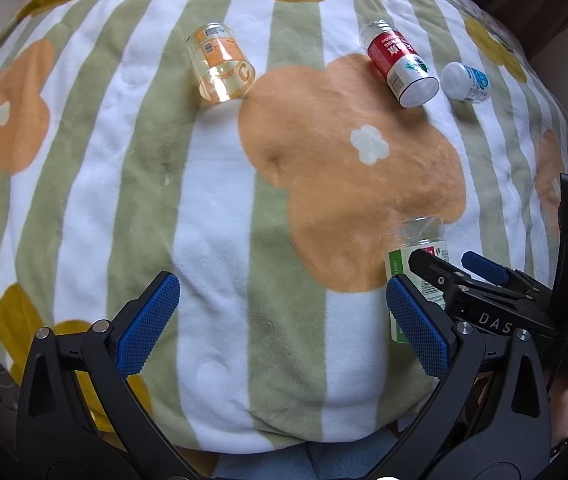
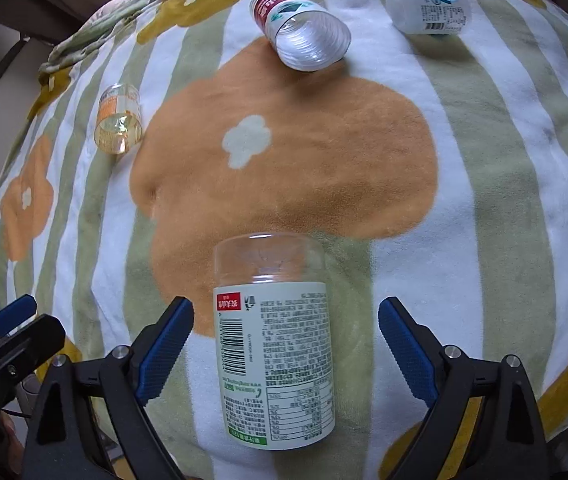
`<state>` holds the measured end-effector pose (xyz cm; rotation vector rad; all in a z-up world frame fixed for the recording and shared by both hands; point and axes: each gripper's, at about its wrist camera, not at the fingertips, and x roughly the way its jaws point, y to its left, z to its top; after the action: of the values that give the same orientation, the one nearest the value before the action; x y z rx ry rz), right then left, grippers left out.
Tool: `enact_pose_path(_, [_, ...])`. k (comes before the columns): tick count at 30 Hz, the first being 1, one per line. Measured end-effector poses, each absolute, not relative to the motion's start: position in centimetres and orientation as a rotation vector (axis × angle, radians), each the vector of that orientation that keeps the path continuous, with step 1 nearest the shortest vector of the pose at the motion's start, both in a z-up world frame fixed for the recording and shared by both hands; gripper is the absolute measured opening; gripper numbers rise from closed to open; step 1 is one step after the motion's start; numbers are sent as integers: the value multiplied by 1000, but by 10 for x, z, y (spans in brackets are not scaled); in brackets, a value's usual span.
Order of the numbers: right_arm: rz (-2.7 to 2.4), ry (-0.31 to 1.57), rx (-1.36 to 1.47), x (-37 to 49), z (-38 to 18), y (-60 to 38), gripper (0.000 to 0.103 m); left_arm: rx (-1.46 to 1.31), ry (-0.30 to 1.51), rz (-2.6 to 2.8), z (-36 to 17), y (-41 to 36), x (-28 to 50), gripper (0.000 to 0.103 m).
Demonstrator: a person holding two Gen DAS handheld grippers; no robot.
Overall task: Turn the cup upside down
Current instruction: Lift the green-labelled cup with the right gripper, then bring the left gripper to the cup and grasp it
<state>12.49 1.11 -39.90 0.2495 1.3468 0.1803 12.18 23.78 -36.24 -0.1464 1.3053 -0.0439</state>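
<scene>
Upright, green-label cup (image 2: 273, 344) stands inverted, clear base topmost.

The green-labelled cup (image 2: 275, 344) stood between the right gripper's (image 2: 286, 348) spread jaws, gaps on both sides. Ahead, open blanket (image 2: 464, 200) ran to three distant cups. Bare blanket lay between the left gripper's (image 1: 284, 328) jaws.

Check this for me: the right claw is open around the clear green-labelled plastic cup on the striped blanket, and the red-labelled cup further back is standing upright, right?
Not quite. The red-labelled clear plastic cup is lying on its side, open mouth towards the camera, as the right wrist view shows. The rest holds: the right claw is open around the clear green-labelled plastic cup on the striped flower-patterned blanket.
</scene>
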Motion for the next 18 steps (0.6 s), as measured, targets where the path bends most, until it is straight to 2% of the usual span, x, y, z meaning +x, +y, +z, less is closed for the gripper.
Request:
enact_pose_path(6, [121,1287,310,105,-376,-22,93,-122,1298,-88,-348,224,129,103])
enact_pose_path(8, [100,1272,325,99,-366,-34,102,-110,1296,-112,-342,213,136,103])
enact_pose_path(11, [63,1263,320,89,-353,-50,103,-86,1314,-158,-336,191,151,103])
enact_pose_path(18, [-12,1255,316,66,-328,-88,103,-50,1486,-189,-371,138,191,103])
